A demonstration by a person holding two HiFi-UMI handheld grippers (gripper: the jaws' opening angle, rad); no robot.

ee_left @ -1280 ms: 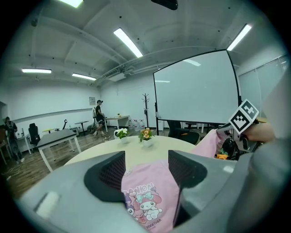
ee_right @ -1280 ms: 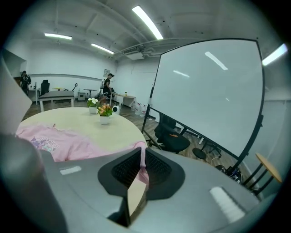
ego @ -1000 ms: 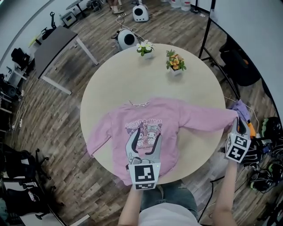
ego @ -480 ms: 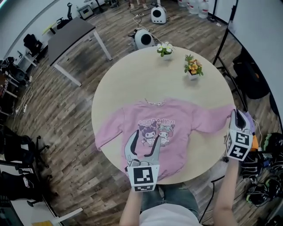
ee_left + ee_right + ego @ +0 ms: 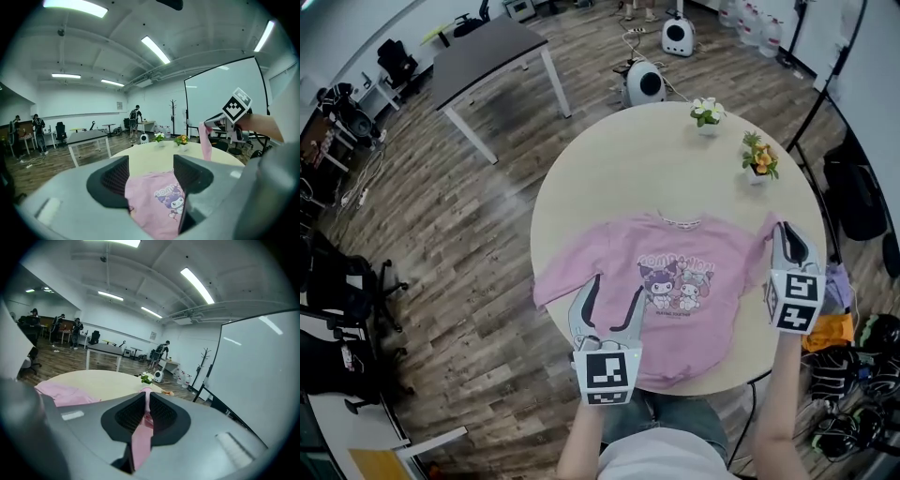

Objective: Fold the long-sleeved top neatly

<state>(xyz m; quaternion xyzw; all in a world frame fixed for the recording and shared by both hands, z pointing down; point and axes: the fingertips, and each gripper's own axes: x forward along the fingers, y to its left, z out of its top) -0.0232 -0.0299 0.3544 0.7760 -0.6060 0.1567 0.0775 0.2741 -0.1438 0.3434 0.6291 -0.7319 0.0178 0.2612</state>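
The long-sleeved top [image 5: 675, 281] is spread face up on the round table [image 5: 609, 169], and the cuff of its right-hand sleeve [image 5: 140, 437] is pinched between the closed jaws of the right gripper [image 5: 786, 234] near the table's right edge. The body lies to the left of this gripper, so the sleeve is judged to need carrying leftward across the chest. The left gripper [image 5: 614, 289] is held open and empty over the near left part.

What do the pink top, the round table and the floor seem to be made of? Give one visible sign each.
The pink top: soft matte fabric, perhaps cotton knit; it drapes and wrinkles. The round table: smooth cream surface, likely laminate or painted board; even colour. The floor: wood-look planks, wood or vinyl; grain and seams.
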